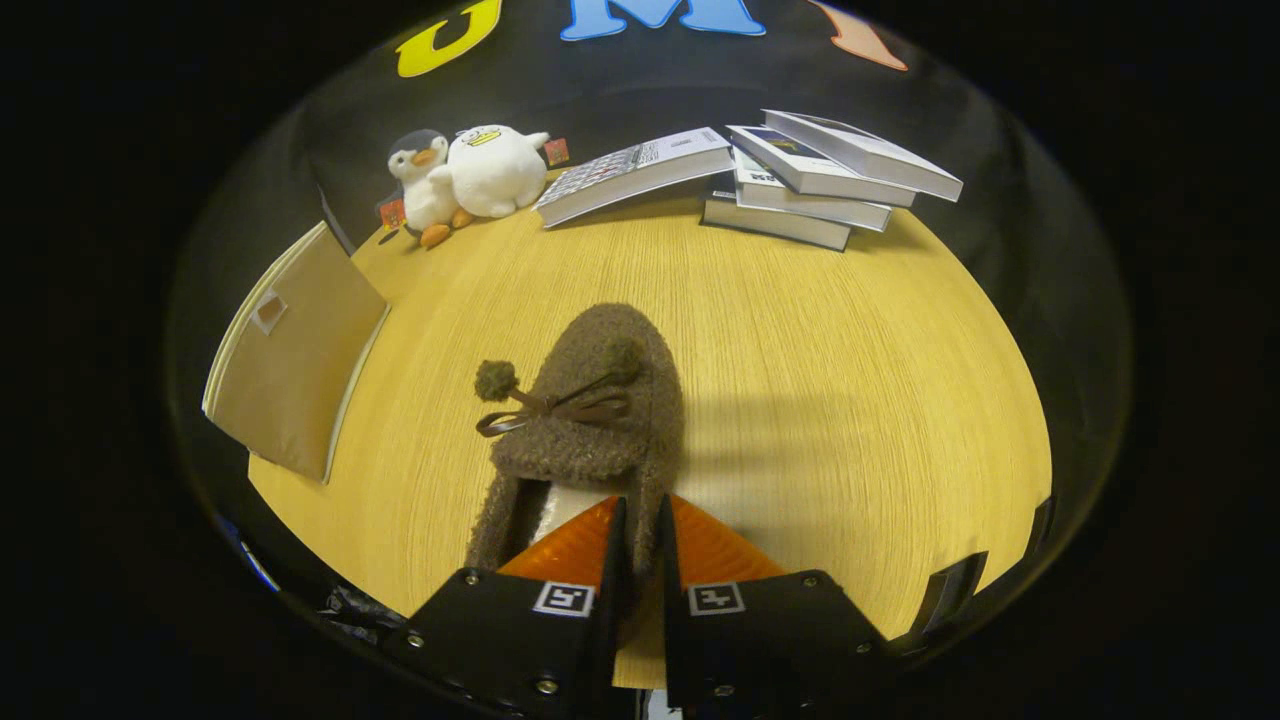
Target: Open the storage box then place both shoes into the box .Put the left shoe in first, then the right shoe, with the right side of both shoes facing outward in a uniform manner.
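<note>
A brown fuzzy shoe [590, 420] with a bow and pompoms points away from me over the wooden table [850, 400]. My gripper [640, 545] is shut on the shoe's right side wall near the heel, one finger inside the opening and one outside. The shoe looks lifted, tilted a little, with its shadow falling to the right. A tan storage box [295, 360] stands to the left of the shoe, its flat panel with a small handle tab facing me. I cannot tell whether the box is open.
Two plush toys, a penguin [425, 185] and a white duck [495, 170], sit at the far left of the table. A spread of several books [790, 175] lies at the far right. The table's near edge curves just below the fingers.
</note>
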Available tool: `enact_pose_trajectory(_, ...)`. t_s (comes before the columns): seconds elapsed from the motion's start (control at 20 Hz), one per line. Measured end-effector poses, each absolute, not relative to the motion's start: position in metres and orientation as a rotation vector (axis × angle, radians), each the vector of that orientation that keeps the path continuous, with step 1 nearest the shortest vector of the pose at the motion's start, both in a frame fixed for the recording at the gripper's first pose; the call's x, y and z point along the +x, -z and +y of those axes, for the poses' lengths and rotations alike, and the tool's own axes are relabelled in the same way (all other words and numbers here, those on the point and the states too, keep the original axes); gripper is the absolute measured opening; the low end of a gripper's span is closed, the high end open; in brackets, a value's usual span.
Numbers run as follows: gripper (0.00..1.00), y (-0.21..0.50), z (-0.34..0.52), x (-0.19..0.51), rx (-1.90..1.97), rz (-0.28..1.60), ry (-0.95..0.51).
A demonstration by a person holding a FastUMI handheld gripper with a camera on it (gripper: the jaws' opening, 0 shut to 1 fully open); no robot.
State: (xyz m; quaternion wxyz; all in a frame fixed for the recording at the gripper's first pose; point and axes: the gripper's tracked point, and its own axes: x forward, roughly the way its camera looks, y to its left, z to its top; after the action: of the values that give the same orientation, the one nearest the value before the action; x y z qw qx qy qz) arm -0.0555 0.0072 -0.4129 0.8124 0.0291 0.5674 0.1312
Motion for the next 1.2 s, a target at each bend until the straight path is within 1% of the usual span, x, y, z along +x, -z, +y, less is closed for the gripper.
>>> enact_pose_trajectory(0.05, 0.19, 0.409, 0.004, -0.056, 0.051, 1.210, -0.256)
enact_pose_trajectory(0.1, 0.04, 0.411, 0.007, -0.058, 0.053, 1.224, -0.271)
enact_pose_trajectory(0.35, 0.04, 0.384, 0.024, -0.049, 0.143, 1.205, -0.254)
enact_pose_trajectory(0.8, 0.04, 0.302, 0.089, -0.021, 0.321, 1.160, -0.254)
enact_pose_trajectory(1.2, 0.04, 0.241, 0.178, -0.006, 0.378, 1.094, -0.331)
